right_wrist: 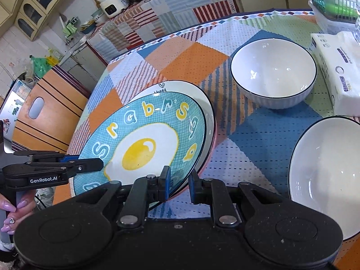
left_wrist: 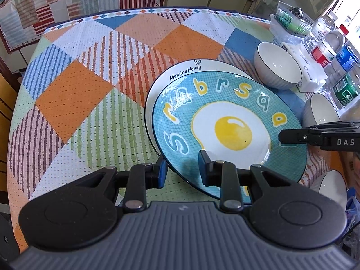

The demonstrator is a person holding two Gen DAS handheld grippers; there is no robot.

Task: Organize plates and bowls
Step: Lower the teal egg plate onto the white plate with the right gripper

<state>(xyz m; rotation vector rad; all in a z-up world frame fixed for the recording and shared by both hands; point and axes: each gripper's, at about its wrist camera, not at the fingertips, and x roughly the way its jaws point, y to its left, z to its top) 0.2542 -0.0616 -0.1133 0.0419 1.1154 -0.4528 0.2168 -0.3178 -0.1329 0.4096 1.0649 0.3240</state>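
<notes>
A blue plate with a fried-egg picture (left_wrist: 227, 132) (right_wrist: 144, 148) lies tilted on a white plate (left_wrist: 191, 67) (right_wrist: 202, 96) lettered "Morning Honey". My left gripper (left_wrist: 182, 168) straddles the blue plate's near rim, jaws parted around the edge. My right gripper (right_wrist: 177, 184) straddles the opposite rim, jaws also parted. Each gripper shows in the other's view, the right one (left_wrist: 292, 137) and the left one (right_wrist: 90, 164), with fingers over the plate. Three white bowls with dark rims stand to the right: one far (left_wrist: 277, 65) (right_wrist: 273, 72), one nearer (left_wrist: 319, 110) (right_wrist: 326, 173), one at the edge (left_wrist: 333, 186).
The table wears a patchwork cloth (left_wrist: 90, 78). A tissue pack (right_wrist: 339, 74), water bottles (left_wrist: 328, 47) and a plastic basket (right_wrist: 333, 2) crowd the right side. A wooden chair (right_wrist: 45, 117) stands beyond the table's left edge.
</notes>
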